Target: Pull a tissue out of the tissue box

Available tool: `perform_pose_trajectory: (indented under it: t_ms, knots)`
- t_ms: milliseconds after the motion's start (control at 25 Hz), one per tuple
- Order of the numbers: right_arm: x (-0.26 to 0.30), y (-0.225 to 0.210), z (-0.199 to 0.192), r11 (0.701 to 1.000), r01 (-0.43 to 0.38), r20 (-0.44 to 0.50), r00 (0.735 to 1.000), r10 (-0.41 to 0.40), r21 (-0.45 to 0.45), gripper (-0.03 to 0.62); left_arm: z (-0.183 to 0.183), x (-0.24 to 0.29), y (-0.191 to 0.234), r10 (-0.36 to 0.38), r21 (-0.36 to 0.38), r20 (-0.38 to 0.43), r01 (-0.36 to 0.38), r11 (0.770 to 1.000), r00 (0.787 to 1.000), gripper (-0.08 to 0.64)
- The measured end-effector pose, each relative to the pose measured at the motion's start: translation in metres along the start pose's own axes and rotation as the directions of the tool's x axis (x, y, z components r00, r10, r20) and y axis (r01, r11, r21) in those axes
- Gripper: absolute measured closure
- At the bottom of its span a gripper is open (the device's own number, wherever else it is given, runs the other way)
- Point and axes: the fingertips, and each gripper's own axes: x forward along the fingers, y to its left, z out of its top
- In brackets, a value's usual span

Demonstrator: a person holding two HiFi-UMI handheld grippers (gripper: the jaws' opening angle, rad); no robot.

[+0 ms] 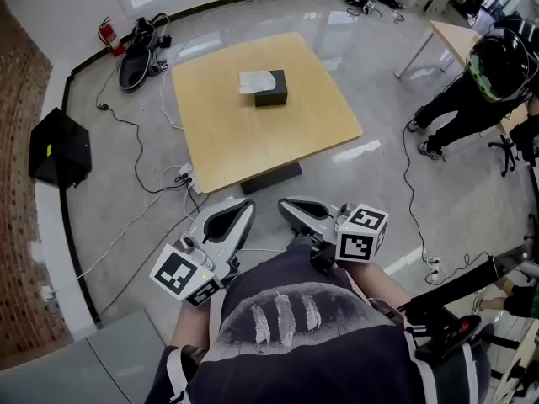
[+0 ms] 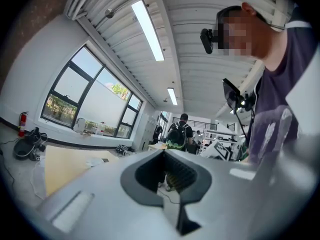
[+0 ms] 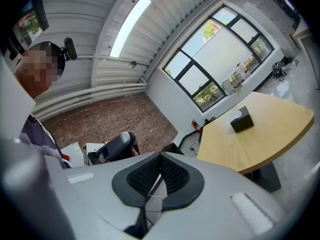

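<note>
You hold left gripper [image 1: 242,212] and right gripper [image 1: 289,206] with jaws together, empty, well apart from the tissue box [image 1: 271,89]: seemingly not yet within reach.

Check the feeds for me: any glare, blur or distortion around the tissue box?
Head view: tissue box sharp on the table, glare on the floor, fisheye bending at the edges. Left gripper view: ceiling light blown out, near foreground soft. Right gripper view: tissue box small but clear, heavy fisheye tilt, bright window.
</note>
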Motion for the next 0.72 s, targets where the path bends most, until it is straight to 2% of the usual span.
perform_pose_trajectory:
  t_ms: [280,560,720]
  knots:
    - [-0.002,-0.077,0.047,0.997,-0.032,0.034,0.999,0.029,0.071,0.597,-0.007,0.089,0.039,0.02,-0.026,-0.093,-0.023,0.999,0.995,0.558]
    - [-0.048,-0.162,0.09,0.994,-0.048,0.024,0.999,0.046,0.097,0.597,-0.011,0.191,0.062,0.09,-0.047,-0.123,-0.096,0.994,0.988,0.557]
    - [-0.058,-0.217,0.107,0.99,-0.059,-0.004,0.998,0.06,0.129,0.598,-0.01,0.229,0.093,0.183,-0.027,-0.13,-0.188,0.982,0.975,0.558]
